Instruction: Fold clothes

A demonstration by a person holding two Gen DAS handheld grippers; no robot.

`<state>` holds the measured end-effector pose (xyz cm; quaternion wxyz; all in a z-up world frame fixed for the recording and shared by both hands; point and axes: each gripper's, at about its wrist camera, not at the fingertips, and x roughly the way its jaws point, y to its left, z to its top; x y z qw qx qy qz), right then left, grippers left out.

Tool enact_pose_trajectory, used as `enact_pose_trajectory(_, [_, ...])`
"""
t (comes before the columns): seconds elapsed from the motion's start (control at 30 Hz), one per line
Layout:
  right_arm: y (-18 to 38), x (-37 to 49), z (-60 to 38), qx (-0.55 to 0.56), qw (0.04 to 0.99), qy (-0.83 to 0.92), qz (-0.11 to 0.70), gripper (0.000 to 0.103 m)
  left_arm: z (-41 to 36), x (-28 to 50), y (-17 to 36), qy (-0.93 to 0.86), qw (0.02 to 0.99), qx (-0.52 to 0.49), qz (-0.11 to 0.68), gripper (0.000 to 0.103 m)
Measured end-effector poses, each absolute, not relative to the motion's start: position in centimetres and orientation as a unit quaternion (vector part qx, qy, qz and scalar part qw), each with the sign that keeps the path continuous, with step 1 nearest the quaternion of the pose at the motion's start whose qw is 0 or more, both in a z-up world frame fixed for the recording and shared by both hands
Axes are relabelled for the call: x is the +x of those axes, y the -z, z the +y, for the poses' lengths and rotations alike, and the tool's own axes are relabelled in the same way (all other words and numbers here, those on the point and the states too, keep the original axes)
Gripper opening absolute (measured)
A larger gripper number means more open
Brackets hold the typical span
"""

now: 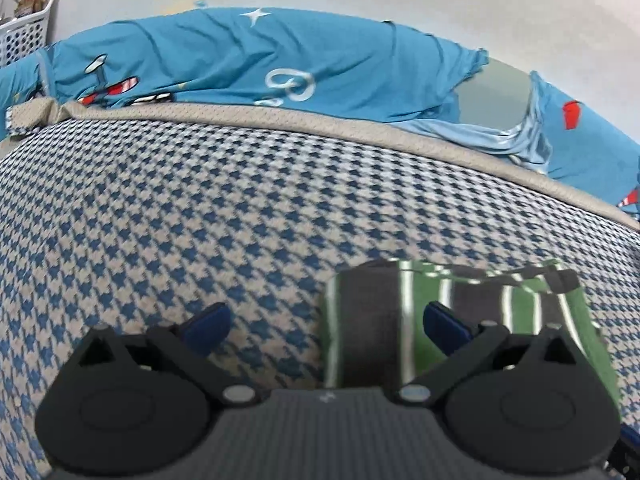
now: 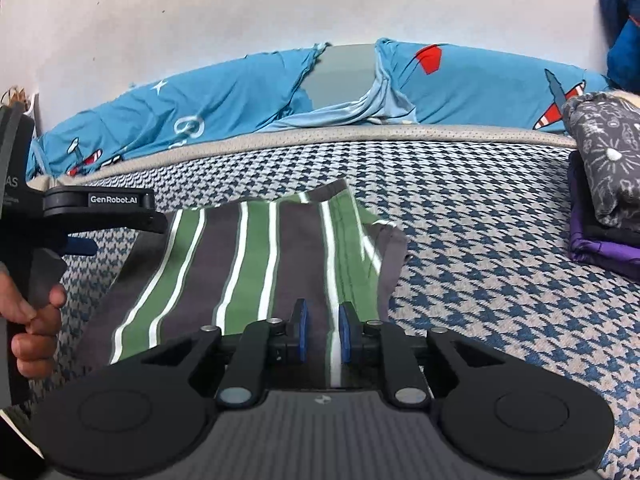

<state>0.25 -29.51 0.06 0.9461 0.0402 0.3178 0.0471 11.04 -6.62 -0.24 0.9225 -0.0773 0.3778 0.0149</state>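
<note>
Striped garment (image 2: 256,264): soft knit cloth in broad green and dark grey bands parted by thin white lines, folded into a rough rectangle, lying flat at the centre of the right wrist view and in the lower right of the left wrist view (image 1: 460,320); its far right corner is rumpled and turned up.
Bed cover (image 1: 200,208): coarse woven fabric in a blue and beige houndstooth check, edged along the far side by a plain beige mesh band.
Blue sheet (image 1: 240,56): thin, smooth, bright blue fabric printed with planes, stars and white lettering, bunched in creases along the wall across the upper part of both views.
Left gripper (image 1: 326,322): matte black plastic arms with blue pads, jaws spread wide, nothing between them; one finger is over the check cover, the other over the garment's left part.
Right gripper (image 2: 323,334): same build, blue pads drawn near together with a narrow gap, standing over the garment's near edge; whether cloth is pinched I cannot tell.
Hand (image 2: 34,320): at the left edge of the right wrist view, fingers curled round the left gripper's grey handle.
Folded pile (image 2: 604,184): right edge, grey patterned cloth stacked on glossy purple fabric.
Basket (image 1: 24,28): white perforated plastic, upper left corner.
</note>
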Motion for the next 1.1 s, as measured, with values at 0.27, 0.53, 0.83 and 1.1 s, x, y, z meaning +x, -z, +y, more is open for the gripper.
enact_pose_trajectory(0.27, [0.3, 0.2, -30.4, 0.048, 0.946, -0.032, 0.319, 0.021, -8.8, 12.3, 0.5, -0.002, 0.923, -0.071, 0.378, 0.103])
enact_pose_trajectory(0.53, [1.1, 0.6, -30.6, 0.050, 0.941, -0.032, 0.333, 0.025, -9.0, 14.1, 2.3, -0.022, 0.914, -0.070, 0.400, 0.103])
enact_pose_trajectory(0.83, [1.7, 0.8, -30.9, 0.063, 0.935, -0.034, 0.347, 0.029, -7.8, 14.7, 3.4, -0.025, 0.902, -0.105, 0.418, 0.103])
enact_pose_trajectory(1.1, [2.1, 0.7, -30.9, 0.057, 0.936, -0.034, 0.345, 0.031, -6.0, 14.5, 2.5, -0.050, 0.904, -0.132, 0.403, 0.103])
